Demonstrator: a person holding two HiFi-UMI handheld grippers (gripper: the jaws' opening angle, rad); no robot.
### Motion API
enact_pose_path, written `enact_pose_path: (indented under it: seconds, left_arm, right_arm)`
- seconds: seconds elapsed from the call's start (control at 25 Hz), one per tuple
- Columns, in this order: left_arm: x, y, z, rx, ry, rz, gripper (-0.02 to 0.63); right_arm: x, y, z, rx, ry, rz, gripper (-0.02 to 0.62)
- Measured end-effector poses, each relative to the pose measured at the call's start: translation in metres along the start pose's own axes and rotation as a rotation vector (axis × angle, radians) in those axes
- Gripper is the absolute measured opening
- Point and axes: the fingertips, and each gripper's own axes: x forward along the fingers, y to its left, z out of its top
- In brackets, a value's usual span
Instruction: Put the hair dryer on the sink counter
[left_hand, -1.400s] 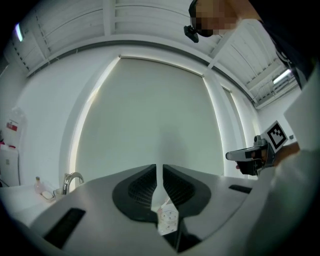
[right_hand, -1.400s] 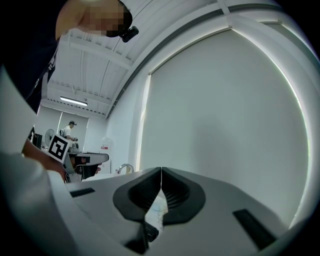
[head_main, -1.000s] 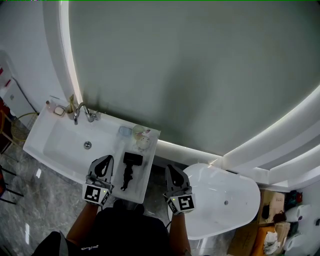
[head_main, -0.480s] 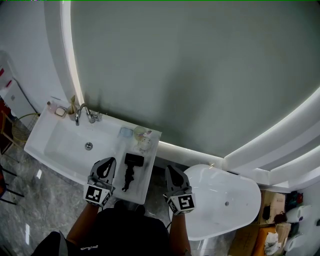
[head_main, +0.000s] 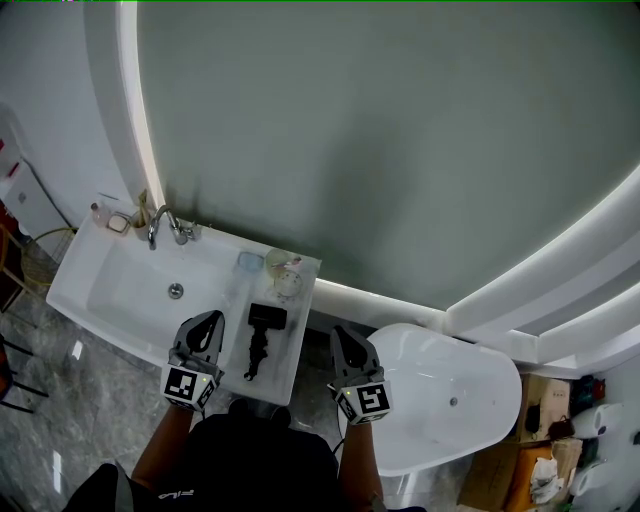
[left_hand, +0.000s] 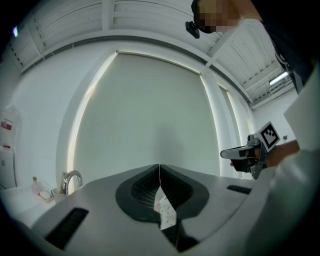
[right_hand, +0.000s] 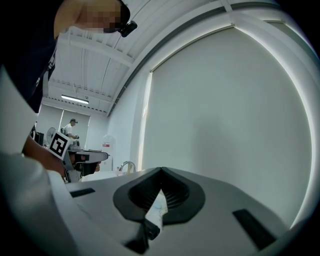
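Observation:
The black hair dryer (head_main: 259, 335) lies flat on the right part of the white sink counter (head_main: 282, 365), its cord trailing toward the front edge. My left gripper (head_main: 208, 322) hovers just left of it over the counter's front, shut and empty. To the dryer's right, off the counter, my right gripper (head_main: 340, 338) is also shut with nothing in it. Both point level toward the grey wall. In the left gripper view the jaws (left_hand: 159, 166) meet in a thin line, and the right gripper view shows its jaws (right_hand: 161, 170) closed too.
A basin (head_main: 130, 285) with a chrome faucet (head_main: 160, 222) and a soap dish (head_main: 118, 222) fills the counter's left. Small jars (head_main: 285, 275) stand behind the dryer. A white oval fixture (head_main: 450, 400) sits at the right. Boxes and clutter (head_main: 545, 440) lie on the floor far right.

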Motion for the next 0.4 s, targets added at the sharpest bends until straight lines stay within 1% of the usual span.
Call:
enact_pose_path:
  seconds: [0.16,0.24,0.32,0.4]
  left_arm:
    - [0.001,-0.001,0.01,0.01,-0.013,-0.044,0.026]
    - [0.002,-0.002,0.015,0.018,-0.019,-0.068,0.027]
    - [0.003,-0.004,0.017,0.008,-0.016,-0.091,0.026]
    - [0.003,-0.007,0.018,-0.009,-0.011,-0.116,0.026]
  right_arm:
    - [0.001,0.003,0.0,-0.033,0.004,0.027,0.028]
    - [0.003,0.004,0.0,-0.072,0.004,0.034,0.028]
    - [0.005,0.008,-0.001,-0.116,0.008,0.042,0.028]
    - [0.006,0.012,-0.002,-0.137,0.013,0.054,0.028]
